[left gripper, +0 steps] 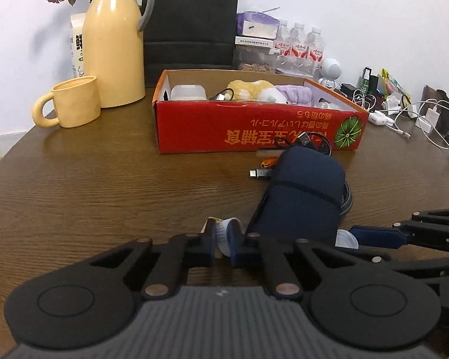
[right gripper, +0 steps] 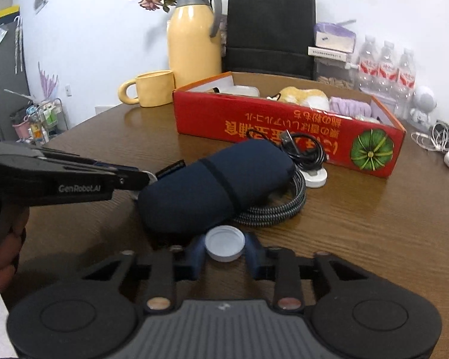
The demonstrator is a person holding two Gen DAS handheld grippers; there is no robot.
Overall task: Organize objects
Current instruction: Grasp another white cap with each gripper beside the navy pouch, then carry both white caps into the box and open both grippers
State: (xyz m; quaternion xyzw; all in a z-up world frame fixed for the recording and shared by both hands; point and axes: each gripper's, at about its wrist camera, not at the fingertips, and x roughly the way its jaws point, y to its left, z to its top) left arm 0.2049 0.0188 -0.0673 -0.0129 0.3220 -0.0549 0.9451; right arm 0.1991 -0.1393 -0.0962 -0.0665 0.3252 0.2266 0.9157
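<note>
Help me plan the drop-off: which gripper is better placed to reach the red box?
Probably left. The left gripper, shut on a white piece, faces the box over bare table; the right gripper, shut on a cap, has the pouch in its way.

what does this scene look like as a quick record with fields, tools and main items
left tool: shut on small white cup
right tool: shut on white bottle cap
navy pouch: lying on table, over braided cable
red box: open, behind pouch, holds plush toy
yellow mug: beside yellow jug
</note>
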